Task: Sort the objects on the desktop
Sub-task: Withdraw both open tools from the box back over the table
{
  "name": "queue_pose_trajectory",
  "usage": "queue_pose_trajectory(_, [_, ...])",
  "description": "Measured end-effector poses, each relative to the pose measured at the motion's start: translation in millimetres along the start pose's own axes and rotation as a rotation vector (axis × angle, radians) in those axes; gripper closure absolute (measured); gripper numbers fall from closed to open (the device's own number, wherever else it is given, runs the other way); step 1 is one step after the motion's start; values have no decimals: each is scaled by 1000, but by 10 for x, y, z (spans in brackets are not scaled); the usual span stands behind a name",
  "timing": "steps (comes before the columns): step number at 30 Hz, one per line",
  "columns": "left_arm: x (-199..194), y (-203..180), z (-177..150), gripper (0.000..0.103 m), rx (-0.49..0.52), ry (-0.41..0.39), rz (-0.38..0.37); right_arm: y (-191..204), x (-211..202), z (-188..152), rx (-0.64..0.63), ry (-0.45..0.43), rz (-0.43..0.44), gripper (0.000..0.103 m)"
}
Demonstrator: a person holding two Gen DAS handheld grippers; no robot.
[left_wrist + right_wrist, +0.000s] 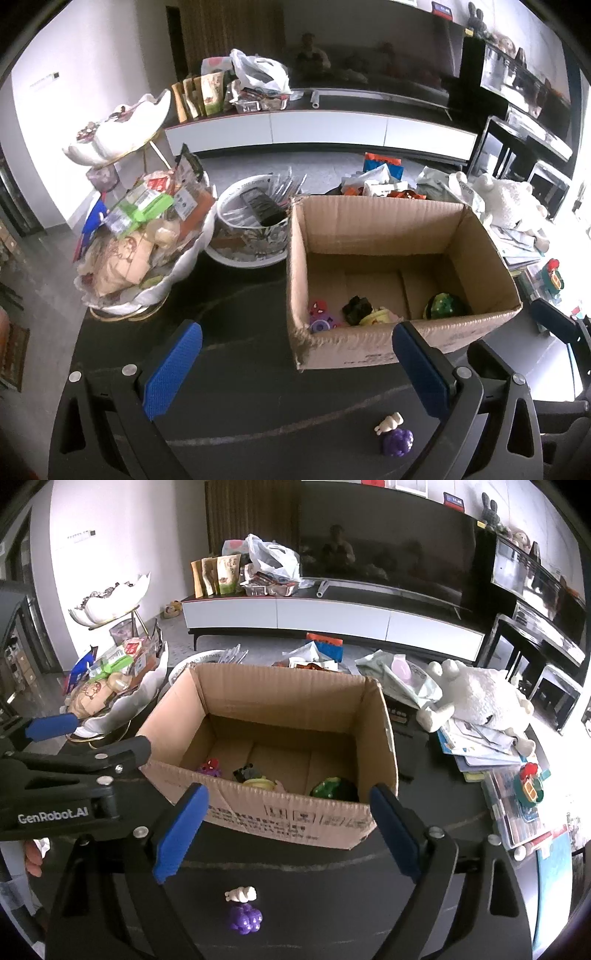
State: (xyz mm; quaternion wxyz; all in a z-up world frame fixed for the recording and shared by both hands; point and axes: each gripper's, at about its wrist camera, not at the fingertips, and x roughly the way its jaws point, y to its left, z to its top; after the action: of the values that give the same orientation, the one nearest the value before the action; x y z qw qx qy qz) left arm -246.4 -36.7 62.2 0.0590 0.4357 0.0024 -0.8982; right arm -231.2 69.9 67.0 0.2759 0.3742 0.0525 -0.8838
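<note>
An open cardboard box (369, 221) (280, 690) stands on the dark table. In it lie a red-and-purple spider figure (318, 310) (210, 766), a black toy (356, 309), a yellow toy (380, 317) and a green toy (443, 305) (330, 788). A small toy, white on top of purple (395, 437) (243, 912), lies on the table in front of the box. My left gripper (297, 369) (110, 733) is open and empty near the box's front left corner. My right gripper (288, 834) is open and empty, above and just behind the purple toy.
A white shell-shaped tiered dish full of snacks (140, 240) and a bowl holding a remote (255, 225) stand left of the box. A white plush toy (480, 698) lies on stacked papers (480, 749) at the right, beside a plastic case (517, 812). Fingers of a hand (33, 856) show at far left.
</note>
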Motion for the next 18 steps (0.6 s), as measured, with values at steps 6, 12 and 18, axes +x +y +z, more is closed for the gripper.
queue_pose_trajectory(6, [-80, 48, -73, 1, -11, -8, 8, -1, -99, -67, -3, -1, -10, 15])
queue_pose_trajectory(12, [-125, 28, -169, 1, -1, -4, 10, 13, -178, -143, -17, 8, -23, 15])
queue_pose_trajectory(18, [-148, -8, -280, 1, 14, 12, 15, 25, -213, -268, -17, 26, -31, 15])
